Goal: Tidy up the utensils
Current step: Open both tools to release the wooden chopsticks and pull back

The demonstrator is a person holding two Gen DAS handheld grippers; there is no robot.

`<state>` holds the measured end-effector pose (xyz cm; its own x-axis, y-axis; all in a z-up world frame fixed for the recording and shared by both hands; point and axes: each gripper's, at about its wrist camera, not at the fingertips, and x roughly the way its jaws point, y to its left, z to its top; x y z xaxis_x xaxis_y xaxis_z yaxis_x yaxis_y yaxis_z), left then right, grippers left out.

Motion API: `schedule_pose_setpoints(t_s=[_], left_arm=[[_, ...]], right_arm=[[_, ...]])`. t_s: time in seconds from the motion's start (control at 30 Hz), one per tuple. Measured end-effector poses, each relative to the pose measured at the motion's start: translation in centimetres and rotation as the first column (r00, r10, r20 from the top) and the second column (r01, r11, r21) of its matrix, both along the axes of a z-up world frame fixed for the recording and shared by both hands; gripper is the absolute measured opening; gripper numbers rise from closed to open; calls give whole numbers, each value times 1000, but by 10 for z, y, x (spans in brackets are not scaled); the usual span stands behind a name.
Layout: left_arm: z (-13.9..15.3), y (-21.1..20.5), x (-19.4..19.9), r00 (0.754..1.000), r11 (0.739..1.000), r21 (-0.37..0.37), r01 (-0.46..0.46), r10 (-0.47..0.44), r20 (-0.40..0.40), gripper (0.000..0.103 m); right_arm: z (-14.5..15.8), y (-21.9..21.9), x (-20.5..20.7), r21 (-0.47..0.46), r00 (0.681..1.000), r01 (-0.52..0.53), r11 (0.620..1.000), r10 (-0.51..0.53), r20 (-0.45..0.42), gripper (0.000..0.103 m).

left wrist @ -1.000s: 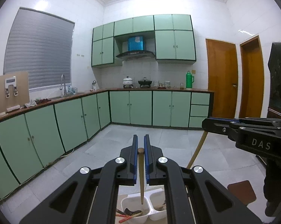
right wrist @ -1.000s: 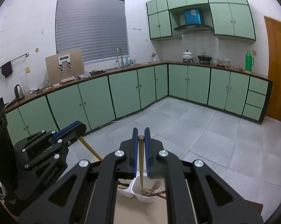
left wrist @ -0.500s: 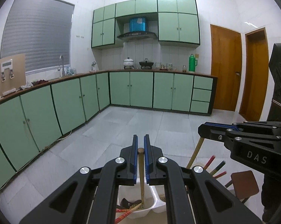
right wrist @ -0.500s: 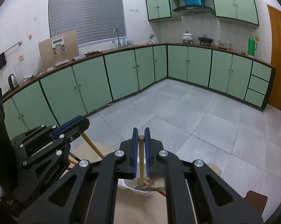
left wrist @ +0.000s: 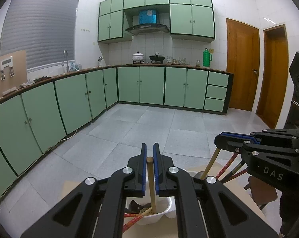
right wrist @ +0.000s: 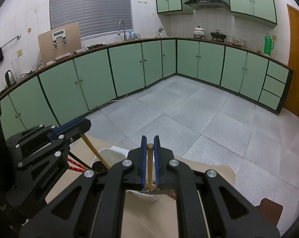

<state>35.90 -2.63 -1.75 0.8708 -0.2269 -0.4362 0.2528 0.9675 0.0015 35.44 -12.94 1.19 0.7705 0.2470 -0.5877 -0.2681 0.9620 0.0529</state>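
Right now we are at the placing step of the sorting: each of our two grippers carries one wooden-handled utensil, and both are poised over the white divided holder point(left wrist: 165, 212) that sits on the pale table point(right wrist: 207, 175). Our left gripper point(left wrist: 150, 154) is clamped shut on a bamboo handle point(left wrist: 151, 184), which stands nearly upright between the blue pads point(left wrist: 143, 170); its lower end reaches into the holder's nearer compartment, among a dark spoon bowl and some red chopsticks point(left wrist: 133, 220) that lean out over the rim. Our right gripper point(right wrist: 150, 145) is likewise closed tight on a second bamboo handle point(right wrist: 150, 166), whose lower end dips into the other compartment of the holder point(right wrist: 117, 150), where a few more utensil ends show. We cannot tell whether either tip already rests on the bottom. From the right wrist view the left gripper sits just beside ours on the left, its stick slanting down into the holder. The next move, we judge, calls for easing both sticks a little lower, keeping them inside their own compartments, and then opening the jaws so each drops in without tipping the light holder or catching the chopsticks.
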Motion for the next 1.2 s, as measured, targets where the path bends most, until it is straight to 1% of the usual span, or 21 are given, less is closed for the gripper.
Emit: schedule_pose_setpoints(t_s=[0.13,0.23,0.3,0.33,0.4,0.43,0.5,0.53,0.6,0.63,0.7,0.73,0.77,0.8,0.97,1.1,1.2], left_arm=[[7,1,-3,1000,1000,-10,-7,7,5,8],[14,4,-8,1000,1000,-17,-9,9,16,14],[19,6,-14,1000,1000,-21,-9,10,29,22],[21,7,-17,999,1000,-19,-11,12,36,25],[25,8,-24,999,1000,-13,-19,19,47,34],[29,11,-29,998,1000,-15,-25,25,53,36],[33,15,-38,997,999,-25,-30,32,64,49],[36,17,-42,997,999,-29,-35,37,71,51],[38,20,-51,996,999,-30,-44,47,81,64],[40,21,-56,995,998,-30,-49,51,86,66],[41,23,-66,994,998,-32,-52,55,92,74],[43,24,-72,994,998,-33,-56,59,95,76],[43,25,-77,993,998,-32,-61,64,95,81],[43,26,-83,993,997,-33,-65,68,97,82],[42,30,-108,994,997,-49,-65,69,88,90],[34,32,-132,995,996,-58,-72,75,63,95],[28,33,-147,996,995,-68,-73,76,43,96]], right_arm=[[10,-7,-6,19,1000,7,1000,-7,25,11],[20,-16,-13,42,999,22,999,-24,46,18],[26,-22,-19,57,997,32,998,-35,63,28],[30,-26,-24,62,996,41,997,-46,75,32],[34,-33,-32,67,994,54,996,-60,91,42],[36,-38,-38,71,992,63,995,-70,101,45],[40,-47,-48,86,989,81,993,-90,114,55],[41,-51,-53,95,988,87,992,-97,117,57],[42,-59,-62,108,986,98,989,-111,123,66],[43,-63,-68,113,984,108,988,-123,128,68],[43,-70,-80,120,981,125,985,-141,135,78],[42,-72,-84,125,980,128,984,-145,138,80],[41,-75,-91,131,979,130,983,-148,140,84],[40,-78,-97,137,979,131,982,-150,140,88],[36,-81,-128,151,979,130,980,-151,135,95],[31,-77,-154,139,980,126,982,-146,139,97],[25,-71,-173,133,982,116,984,-134,136,98]])
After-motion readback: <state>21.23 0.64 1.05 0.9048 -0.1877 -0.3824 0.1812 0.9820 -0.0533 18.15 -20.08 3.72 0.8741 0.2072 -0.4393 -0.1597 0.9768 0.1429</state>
